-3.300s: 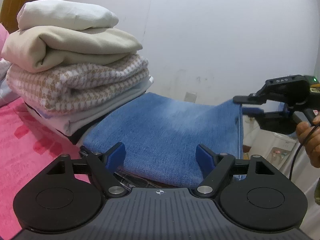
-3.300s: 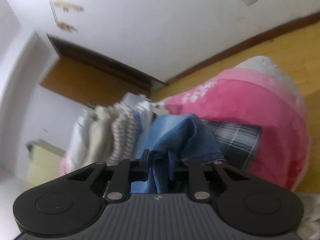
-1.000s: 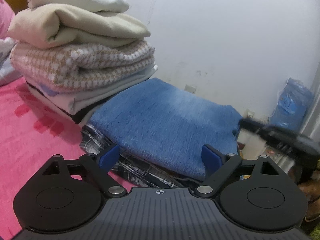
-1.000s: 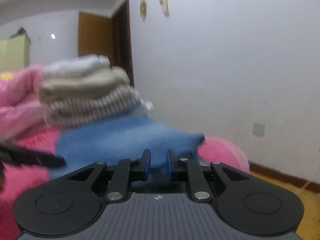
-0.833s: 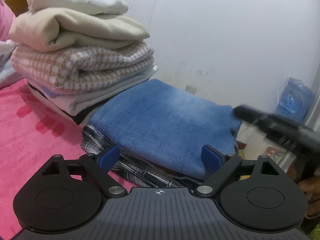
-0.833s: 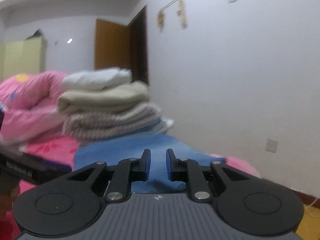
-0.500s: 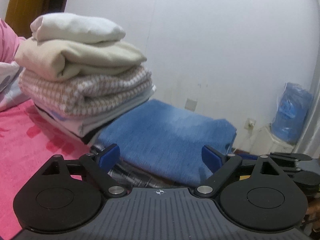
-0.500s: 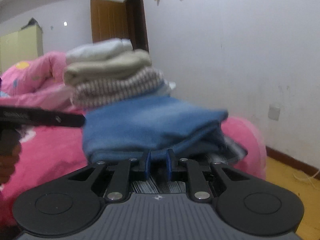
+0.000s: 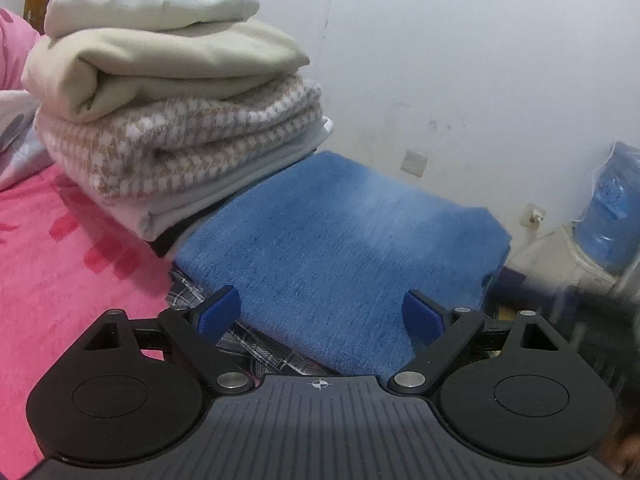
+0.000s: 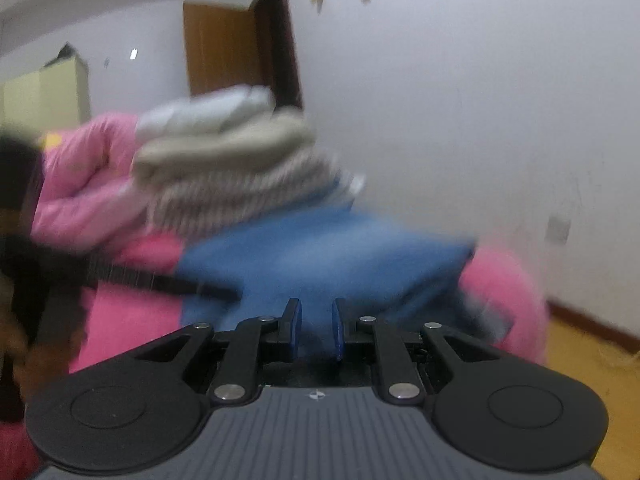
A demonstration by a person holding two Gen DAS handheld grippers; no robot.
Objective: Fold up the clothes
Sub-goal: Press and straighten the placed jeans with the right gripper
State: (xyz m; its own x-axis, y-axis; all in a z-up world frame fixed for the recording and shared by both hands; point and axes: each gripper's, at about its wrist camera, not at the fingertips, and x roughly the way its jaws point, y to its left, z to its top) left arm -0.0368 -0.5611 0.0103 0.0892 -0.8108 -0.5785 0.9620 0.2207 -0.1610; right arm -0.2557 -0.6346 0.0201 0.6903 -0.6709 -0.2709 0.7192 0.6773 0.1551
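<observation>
Folded blue denim piece [image 9: 340, 240] lies flat on plaid garment [image 9: 256, 350] on pink blanket [image 9: 60, 264], just beside clothes stack [image 9: 172, 92].
L gripper [image 9: 320, 316]: fingers spread wide, nothing between, hovering near denim's front edge. R gripper [image 10: 315, 330]: fingers nearly together w/ narrow gap, nothing pinched, pointing at denim from its other side; R view motion-blurred. Stack top to bottom: white, beige, houndstooth knit, pale layers. Water jug [image 9: 614, 216] by wall, far right.

Ahead of my left gripper [image 9: 320, 316] the folded blue jeans [image 9: 340, 236] lie bare on top (open air above); the clothes stack [image 9: 176, 112] walls their left side.
</observation>
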